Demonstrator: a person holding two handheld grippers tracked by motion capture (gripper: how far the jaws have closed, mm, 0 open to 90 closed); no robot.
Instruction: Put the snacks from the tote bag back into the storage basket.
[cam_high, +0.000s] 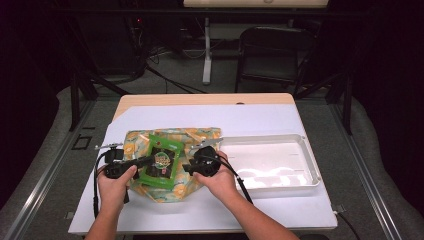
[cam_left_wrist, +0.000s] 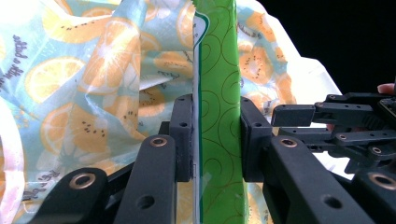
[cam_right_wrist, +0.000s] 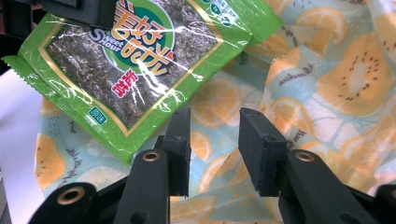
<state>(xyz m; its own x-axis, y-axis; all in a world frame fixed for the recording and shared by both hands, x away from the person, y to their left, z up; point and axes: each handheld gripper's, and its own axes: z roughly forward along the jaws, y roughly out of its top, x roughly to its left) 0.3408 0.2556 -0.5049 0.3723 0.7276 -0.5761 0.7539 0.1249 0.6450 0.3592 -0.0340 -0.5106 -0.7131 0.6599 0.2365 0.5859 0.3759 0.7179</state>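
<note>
A: Left gripper (cam_left_wrist: 215, 140): jaws clamped on the edge of the green seaweed packet (cam_left_wrist: 217, 93), seen edge-on between the pads. Right gripper (cam_right_wrist: 214, 154): jaws parted, nothing between them, hanging just over the fruit-print bag (cam_right_wrist: 327, 93).

B: Where does the packet sit?

A: Lifted over the bag, left of table centre, in the high view between the two grippers (cam_high: 161, 161). The bag (cam_high: 200, 136) lies flat beneath it.

B: Step in hand?

A: My reading: the packet is either going into the bag or coming out of it; I cannot tell which. The bag's mouth isn't clear from here. If going in, the right gripper would need to pinch one layer of the bag's edge and lift it to make an opening.

B: Surroundings?

A: White sheet over a wooden table (cam_high: 200, 99). White plastic tray (cam_high: 312, 165) to the right, touching the bag's right edge or nearly so. Far side: dark room, folding chair (cam_high: 272, 50), cables on the floor (cam_high: 165, 75).
</note>
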